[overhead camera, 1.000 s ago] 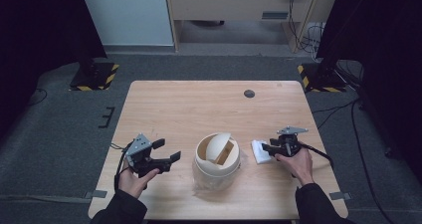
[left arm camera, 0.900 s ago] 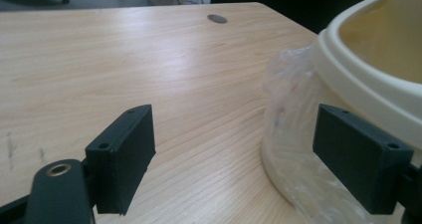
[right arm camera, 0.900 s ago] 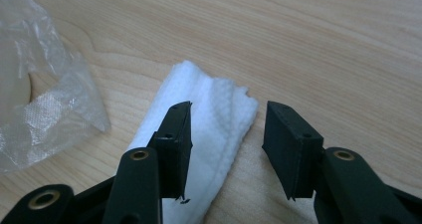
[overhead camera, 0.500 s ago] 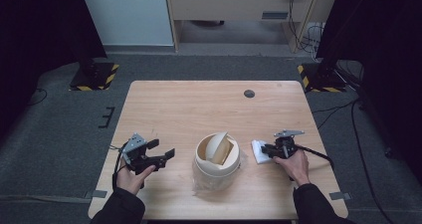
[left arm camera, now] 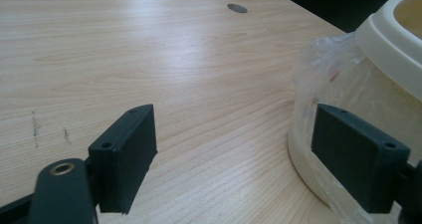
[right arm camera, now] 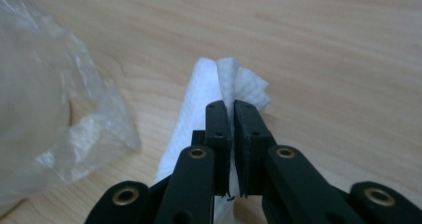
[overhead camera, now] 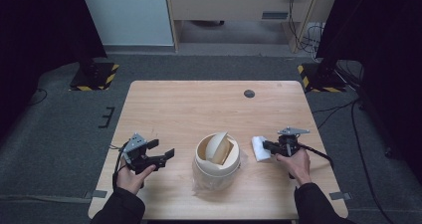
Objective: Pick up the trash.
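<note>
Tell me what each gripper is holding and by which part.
The right gripper pinches the white paper towel by a raised fold in its middle. The left gripper stands open beside the bagged bin, holding nothing.

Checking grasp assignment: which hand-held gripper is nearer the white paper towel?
Right. The right hand-held gripper is shut on the paper towel; the left hand-held gripper sits open beyond the bin.

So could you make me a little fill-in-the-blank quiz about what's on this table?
1. The right gripper has its fingers closed on a white ____.
2. The left gripper has its fingers ____, with nothing between them.
3. The cream bin stands ____ the two grippers.
4. A clear ____ liner sits around the bin.

Missing words: paper towel; open; between; plastic
</note>
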